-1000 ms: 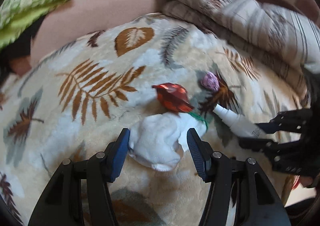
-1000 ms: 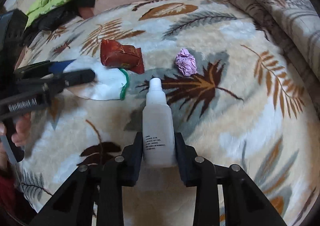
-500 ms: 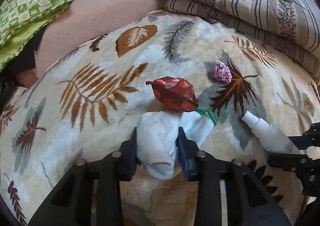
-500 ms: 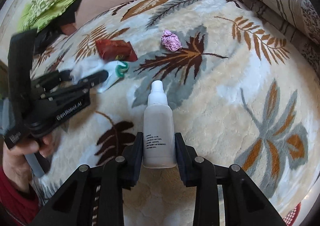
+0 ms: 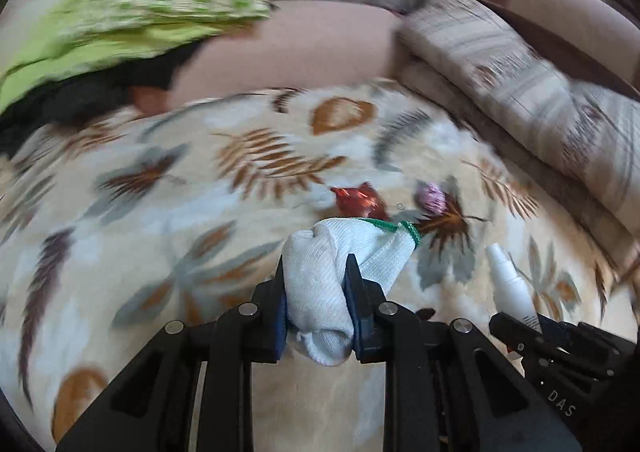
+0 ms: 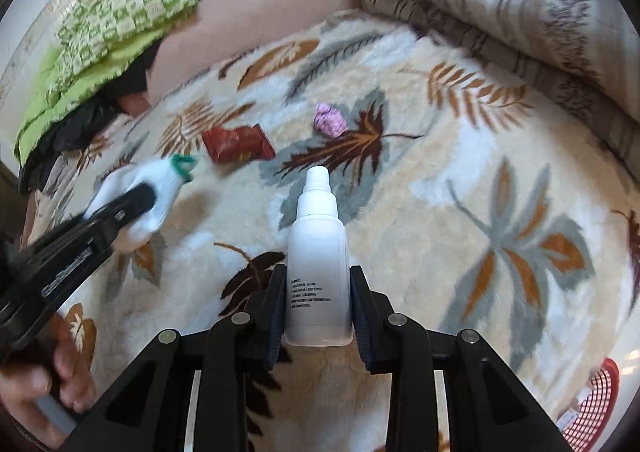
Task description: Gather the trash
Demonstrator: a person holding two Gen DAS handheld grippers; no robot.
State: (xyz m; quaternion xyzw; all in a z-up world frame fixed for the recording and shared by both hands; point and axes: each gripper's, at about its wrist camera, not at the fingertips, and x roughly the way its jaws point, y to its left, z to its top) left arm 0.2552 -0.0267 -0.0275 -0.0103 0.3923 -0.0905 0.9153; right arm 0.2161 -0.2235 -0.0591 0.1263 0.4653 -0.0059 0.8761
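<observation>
My left gripper point(image 5: 316, 264) has a white sock with a green cuff point(image 5: 320, 292) between its pads; its jaws are still closing and pinch the cloth, which hangs off the blanket. In the right wrist view the same sock point(image 6: 132, 179) shows at the left. My right gripper point(image 6: 318, 272) is shut on a white plastic bottle point(image 6: 318, 252), cap pointing away. That bottle point(image 5: 508, 284) also shows at the lower right of the left wrist view. A red foil wrapper point(image 6: 238, 143) and a crumpled purple paper point(image 6: 330, 119) lie on the blanket beyond both grippers.
A leaf-patterned plush blanket point(image 6: 480, 211) covers the bed. Folded striped quilts point(image 6: 500, 3) are stacked at the back right, and a green patterned pillow point(image 6: 108, 19) lies at the back left. A red mesh basket point(image 6: 592, 404) peeks in at the lower right. A person's hand point(image 6: 60, 372) holds the left gripper.
The left gripper's jaws closed onto the white sock and raised it off the blanket, drawing back from the wrapper. The right gripper drew back and rose with the bottle.
</observation>
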